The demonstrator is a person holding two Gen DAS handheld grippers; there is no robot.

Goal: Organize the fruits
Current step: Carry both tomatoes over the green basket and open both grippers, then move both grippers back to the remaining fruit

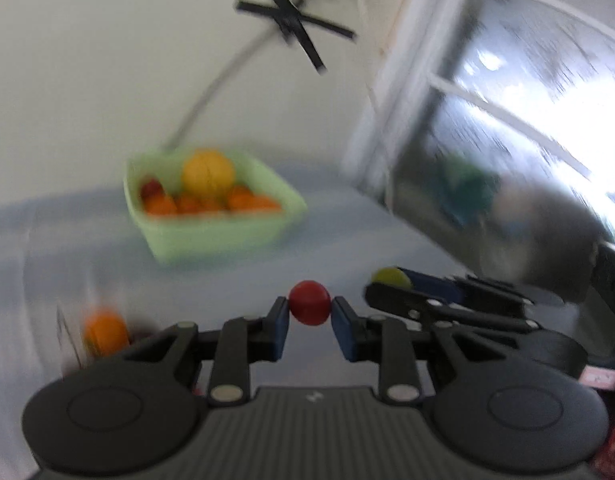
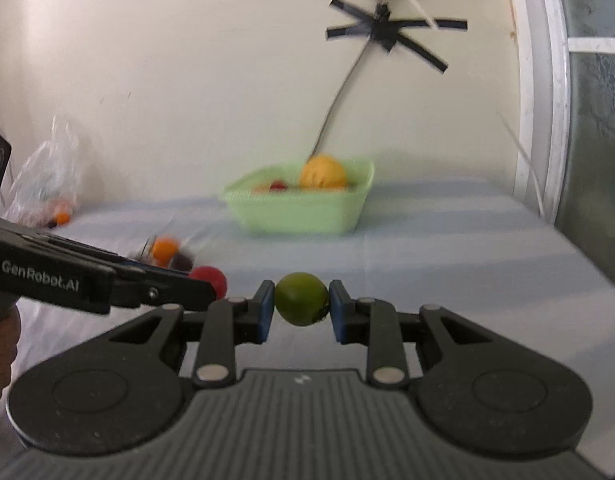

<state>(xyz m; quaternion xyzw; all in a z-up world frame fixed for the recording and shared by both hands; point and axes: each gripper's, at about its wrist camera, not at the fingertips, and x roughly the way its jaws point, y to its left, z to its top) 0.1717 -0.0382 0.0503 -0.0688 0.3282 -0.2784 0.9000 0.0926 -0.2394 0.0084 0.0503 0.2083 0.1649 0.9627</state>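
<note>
Red fruit (image 1: 309,303): small, round, smooth, sitting clamped between the blue pads of the left gripper (image 1: 309,314), above the near part of the table (image 2: 447,264).
Green fruit (image 2: 301,298): round, glossy, a dark stem end showing; the right gripper (image 2: 301,312) is pinching it.
Basket (image 2: 303,216): pale green, sitting at the far side by the wall, holding a big yellow fruit (image 2: 322,172) over smaller orange and red ones.
Plastic bag (image 2: 47,176): clear, lying far left, holding blurred fruit.
Writing: "GenRobot.AI" is showing on the left gripper's side.
</note>
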